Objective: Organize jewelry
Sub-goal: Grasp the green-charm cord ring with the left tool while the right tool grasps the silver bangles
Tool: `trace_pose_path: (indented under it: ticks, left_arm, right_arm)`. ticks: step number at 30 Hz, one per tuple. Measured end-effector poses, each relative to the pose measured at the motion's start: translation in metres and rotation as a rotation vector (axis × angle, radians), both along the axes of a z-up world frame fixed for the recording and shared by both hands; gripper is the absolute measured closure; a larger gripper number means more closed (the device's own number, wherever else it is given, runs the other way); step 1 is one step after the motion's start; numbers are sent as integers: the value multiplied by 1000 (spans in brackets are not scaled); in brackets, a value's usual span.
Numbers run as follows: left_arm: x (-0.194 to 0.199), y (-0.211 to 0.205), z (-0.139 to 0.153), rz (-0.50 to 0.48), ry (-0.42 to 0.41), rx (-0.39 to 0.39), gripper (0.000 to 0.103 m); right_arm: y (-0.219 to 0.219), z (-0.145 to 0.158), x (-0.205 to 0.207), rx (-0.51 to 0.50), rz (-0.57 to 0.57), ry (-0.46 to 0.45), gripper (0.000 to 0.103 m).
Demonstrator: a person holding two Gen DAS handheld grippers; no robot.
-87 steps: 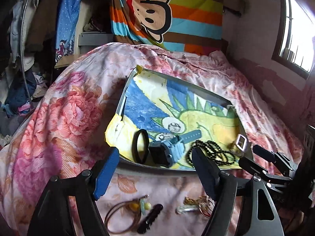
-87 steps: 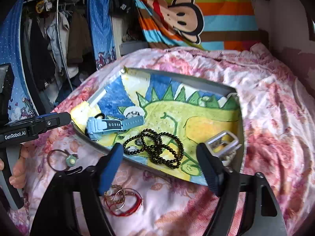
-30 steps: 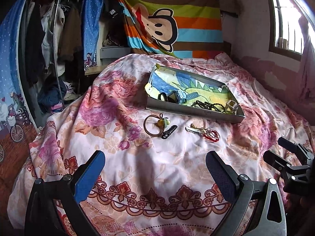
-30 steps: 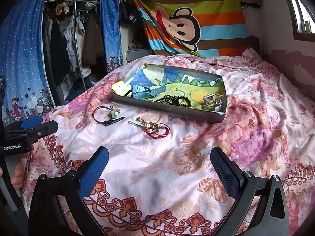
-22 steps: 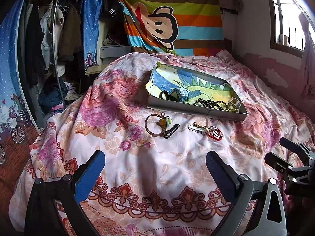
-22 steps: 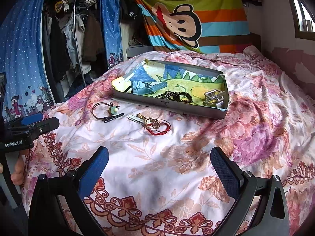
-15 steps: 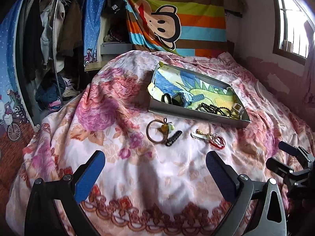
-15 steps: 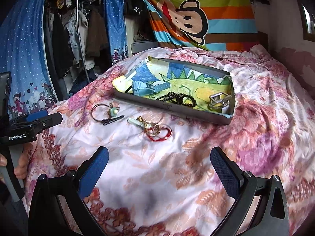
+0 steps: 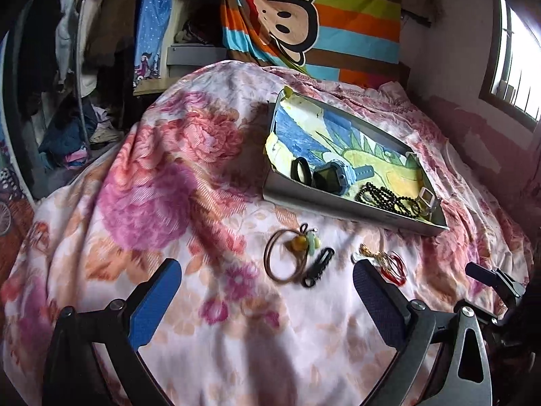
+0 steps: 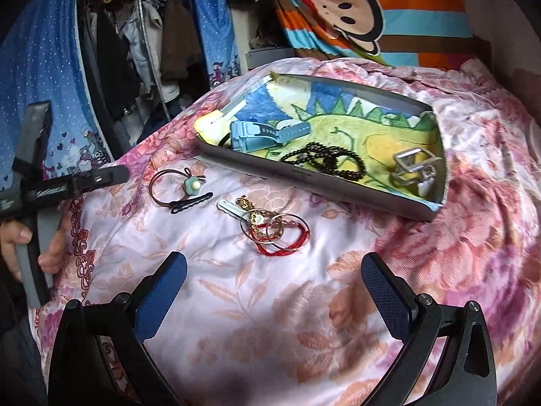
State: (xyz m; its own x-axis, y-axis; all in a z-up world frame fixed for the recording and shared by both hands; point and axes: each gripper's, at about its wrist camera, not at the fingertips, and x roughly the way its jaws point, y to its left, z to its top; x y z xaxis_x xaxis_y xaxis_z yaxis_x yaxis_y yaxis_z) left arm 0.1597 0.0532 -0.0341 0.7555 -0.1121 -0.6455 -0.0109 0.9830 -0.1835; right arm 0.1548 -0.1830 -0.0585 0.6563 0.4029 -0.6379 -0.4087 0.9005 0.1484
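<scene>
A grey tray point(image 9: 351, 208) point(image 10: 324, 186) lined with a dinosaur drawing lies on the bed. It holds a blue watch point(image 10: 263, 133) point(image 9: 341, 176), a black band point(image 9: 300, 171), black beads point(image 10: 324, 159) point(image 9: 389, 198) and a metal clasp point(image 10: 416, 165). On the quilt before the tray lie a brown hair tie with a charm point(image 9: 287, 260) point(image 10: 175, 186), a black hair clip point(image 9: 318, 267) point(image 10: 191, 201) and a key with rings and red cord point(image 10: 270, 226) point(image 9: 389, 264). My left gripper point(image 9: 267, 299) is open and empty. Open and empty too is my right gripper point(image 10: 274, 287), short of the key bunch.
A floral quilt point(image 9: 169, 186) covers the bed. Clothes hang on a rack point(image 10: 142, 34) to the left, beside a blue dotted curtain point(image 10: 44, 50). A striped monkey blanket point(image 9: 314, 23) hangs at the back. A window point(image 9: 517, 77) is at the right. A hand point(image 10: 20, 247) holds the left gripper.
Both grippers pulled far back from the tray, then came forward again toward the loose items on the quilt. Both stayed open and empty.
</scene>
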Motion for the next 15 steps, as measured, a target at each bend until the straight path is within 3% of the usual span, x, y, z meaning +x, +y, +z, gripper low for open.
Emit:
trace_pose_path:
  ticks: [3,5,8,15]
  left_arm:
    - [14,-5,-5,-24,19,14,15]
    - [21,-8,-9,-40,32,15,20]
    - [28,-10,-15,-42,51,16,31]
    - [37,-8,-22,-32,59,-11,51]
  right_arm:
    - [8,-6,8,-4,41,11,9]
    - [11,-9,13,-6,55,21,24]
    - [14,-17,24,1,62,42,34]
    - [21,-29,41,42,77,79,51]
